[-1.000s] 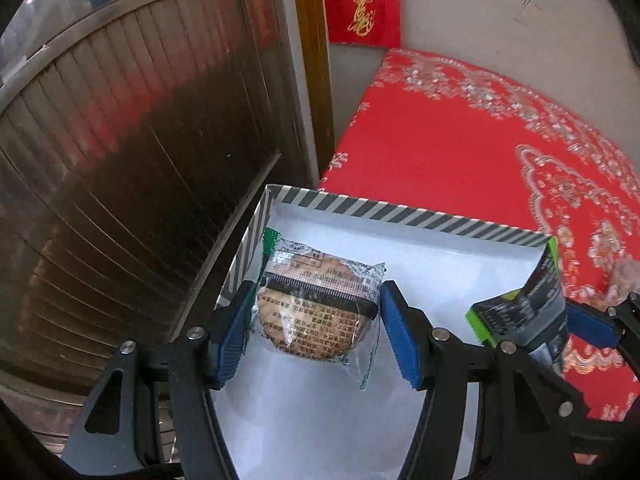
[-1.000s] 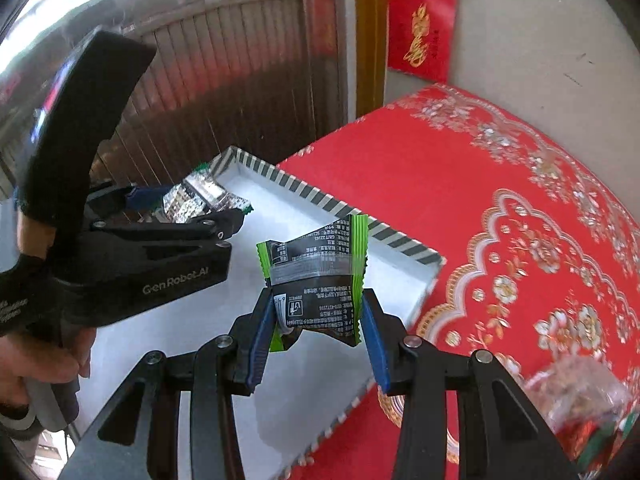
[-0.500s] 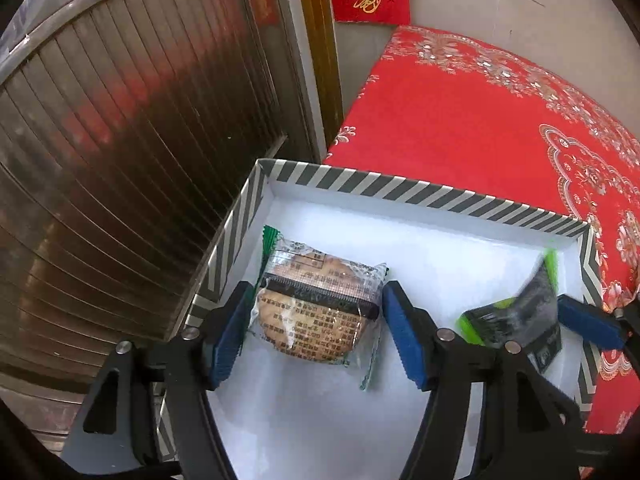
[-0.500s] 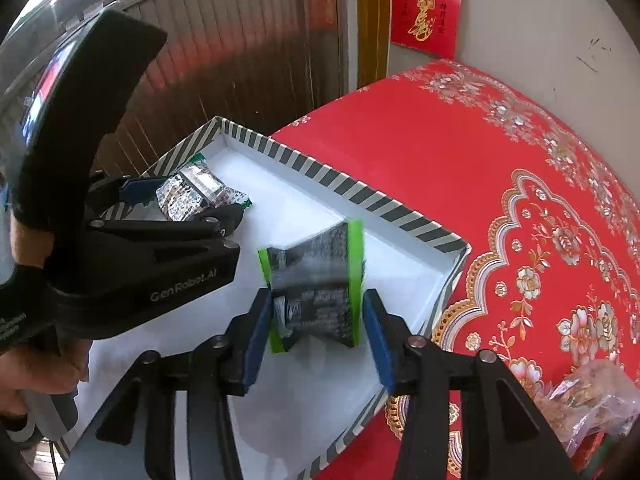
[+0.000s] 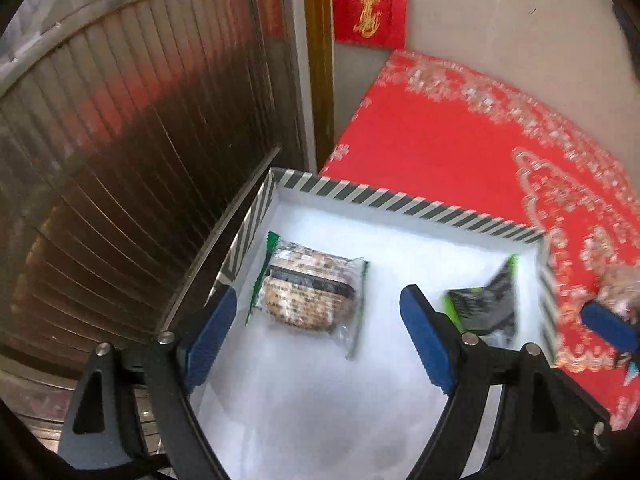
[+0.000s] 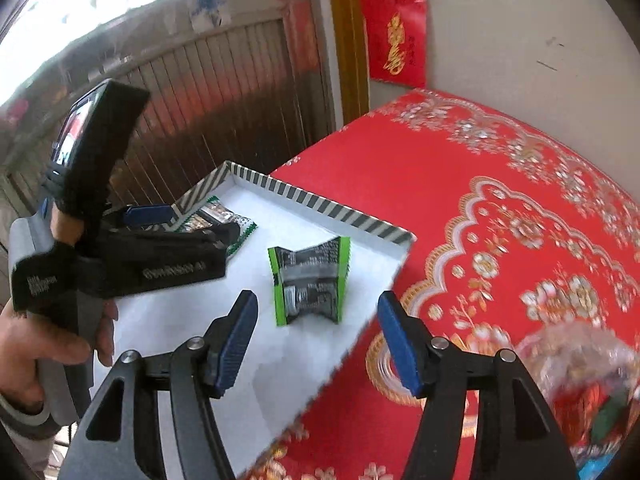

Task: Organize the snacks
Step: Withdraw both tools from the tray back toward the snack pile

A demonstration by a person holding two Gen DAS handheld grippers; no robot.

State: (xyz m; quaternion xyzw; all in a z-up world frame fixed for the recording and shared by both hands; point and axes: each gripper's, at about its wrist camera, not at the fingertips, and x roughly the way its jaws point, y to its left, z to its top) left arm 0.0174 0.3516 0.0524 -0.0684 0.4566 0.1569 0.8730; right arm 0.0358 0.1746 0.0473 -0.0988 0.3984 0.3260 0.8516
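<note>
A white box with a striped rim [image 5: 404, 202] stands on the red table; it also shows in the right wrist view [image 6: 320, 208]. A clear-wrapped round biscuit [image 5: 310, 294] lies in its left part, between the open jaws of my left gripper [image 5: 316, 336], which touches nothing. A green-and-black snack packet [image 6: 310, 280] lies in the right part of the box, also visible in the left wrist view [image 5: 486, 304]. My right gripper [image 6: 318, 340] is open just behind it, empty. The biscuit [image 6: 218, 220] is partly hidden by the left gripper [image 6: 148, 240].
A red patterned tablecloth [image 6: 500, 208] covers the table. A clear bag of snacks [image 6: 588, 392] lies at the right on the cloth. A ribbed metal door [image 5: 132, 160] stands left of the box. A grey wall [image 5: 520, 20] is behind the table.
Both grippers opened and let go: the biscuit and the green packet now lie in the box. Both grippers have drawn back a little.
</note>
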